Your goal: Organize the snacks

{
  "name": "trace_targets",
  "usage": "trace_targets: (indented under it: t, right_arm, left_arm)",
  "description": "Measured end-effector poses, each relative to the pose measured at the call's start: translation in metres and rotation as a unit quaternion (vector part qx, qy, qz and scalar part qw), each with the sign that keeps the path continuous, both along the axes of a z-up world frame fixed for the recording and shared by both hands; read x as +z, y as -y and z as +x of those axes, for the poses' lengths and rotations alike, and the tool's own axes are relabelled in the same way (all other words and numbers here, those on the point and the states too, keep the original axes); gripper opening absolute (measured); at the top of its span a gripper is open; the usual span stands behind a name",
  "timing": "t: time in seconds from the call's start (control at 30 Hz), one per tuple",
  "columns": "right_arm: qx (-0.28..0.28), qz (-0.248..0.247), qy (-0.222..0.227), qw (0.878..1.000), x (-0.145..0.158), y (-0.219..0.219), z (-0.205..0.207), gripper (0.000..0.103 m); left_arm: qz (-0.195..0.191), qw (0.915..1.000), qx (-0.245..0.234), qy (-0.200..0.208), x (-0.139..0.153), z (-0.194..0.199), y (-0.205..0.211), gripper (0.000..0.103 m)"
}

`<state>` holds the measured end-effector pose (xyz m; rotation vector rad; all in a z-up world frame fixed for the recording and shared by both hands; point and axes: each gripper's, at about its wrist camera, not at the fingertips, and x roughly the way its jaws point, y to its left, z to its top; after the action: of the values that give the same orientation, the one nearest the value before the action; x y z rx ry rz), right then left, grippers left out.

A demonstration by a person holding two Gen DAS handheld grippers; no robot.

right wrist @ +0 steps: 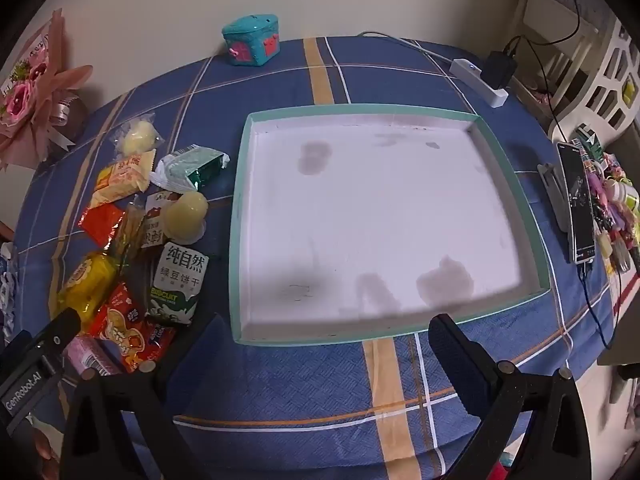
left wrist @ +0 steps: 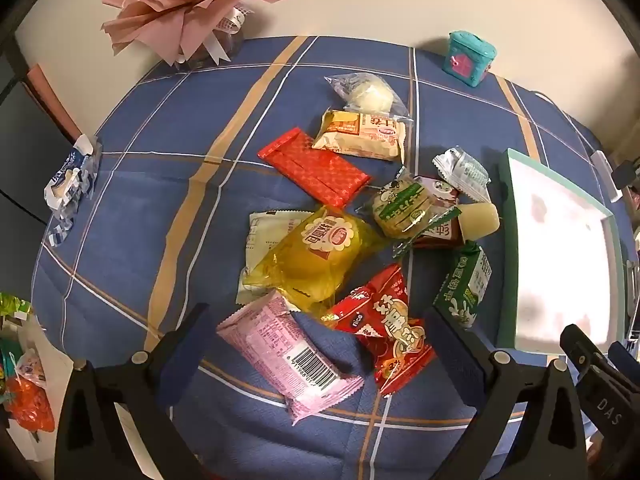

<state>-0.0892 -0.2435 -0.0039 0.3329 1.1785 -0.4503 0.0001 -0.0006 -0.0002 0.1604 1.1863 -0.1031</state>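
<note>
Pink pack (left wrist: pixel 288 354) sits right between the left gripper (left wrist: pixel 320 344) fingers, jaws wide, nothing held yet — looks like pick no. 1. Next: close on it w/o snagging the red pack (left wrist: pixel 390 332) touching beside. Snack pile is mid-table; tray (right wrist: pixel 240 216) bare at its right. Right gripper (right wrist: pixel 320 344) gapes over the tray's near edge, empty.

A blue plaid tablecloth (right wrist: pixel 280 380) covers the table, bearing a snack pile (left wrist: pixel 344 240), teal tray (right wrist: pixel 516 184), bouquet (left wrist: pixel 188 4), teal box (right wrist: pixel 252 40) and phone (right wrist: pixel 580 208).
</note>
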Motion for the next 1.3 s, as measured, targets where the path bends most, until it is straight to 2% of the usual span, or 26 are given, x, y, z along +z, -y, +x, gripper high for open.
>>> trace_targets:
  t: [0.1, 0.2, 0.53, 1.3]
  right_arm:
    - [0.000, 0.000, -0.001, 1.000, 0.000, 0.000, 0.000, 0.103]
    - [-0.001, 0.004, -0.001, 1.000, -0.001, 0.000, 0.001, 0.103]
    - [0.003, -0.001, -0.001, 1.000, 0.000, 0.001, 0.001, 0.103]
    - [-0.004, 0.003, -0.007, 1.000, -0.004, 0.003, 0.002, 0.103]
  left_arm:
    - [0.004, 1.0000, -0.002, 0.005, 0.000, -0.001, 0.006, 0.103]
    - [-0.018, 0.9998, 0.001, 0.007, 0.005, 0.000, 0.001, 0.103]
    - [-0.008, 0.9998, -0.007, 0.019, 0.003, -0.001, -0.002, 0.103]
    - [-0.020, 0.9996, 0.009, 0.020, 0.005, 0.000, -0.003, 0.103]
